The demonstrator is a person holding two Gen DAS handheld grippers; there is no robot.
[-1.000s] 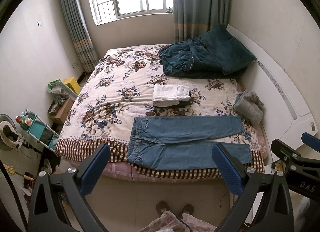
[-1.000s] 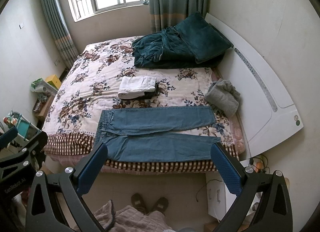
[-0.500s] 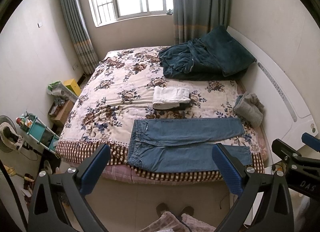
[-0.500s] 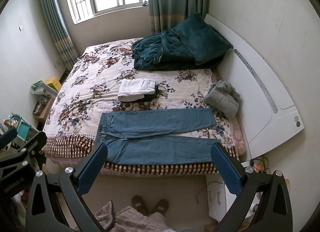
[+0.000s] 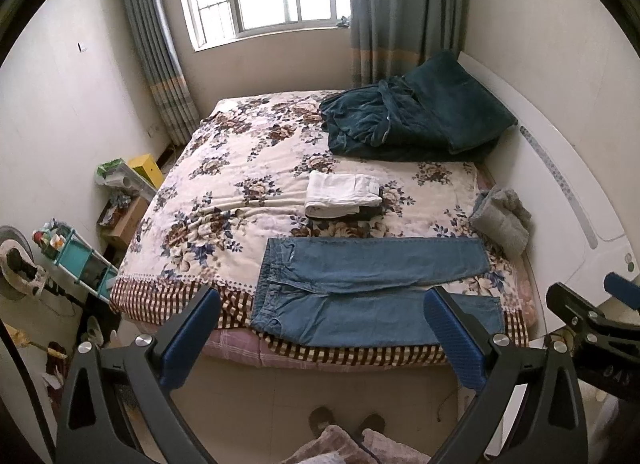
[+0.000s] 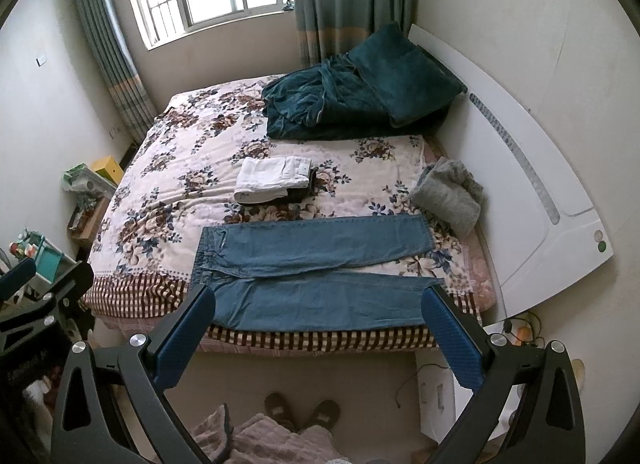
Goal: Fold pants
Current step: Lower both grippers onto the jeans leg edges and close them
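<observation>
Folding has not begun: the jeans (image 5: 372, 296) lie flat along the bed's (image 5: 208, 199) near edge, legs parted. Both grippers (jaws spread, empty) hover apart from them; next, bring one leg over the other.

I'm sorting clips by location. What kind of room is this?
A home bedroom, most likely: a bed with a floral quilt, a white headboard, curtains at the window, and jeans laid flat on the bed.

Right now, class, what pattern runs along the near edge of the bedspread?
A brown-and-cream check border on the floral bedspread, clearest in the right wrist view.
</observation>
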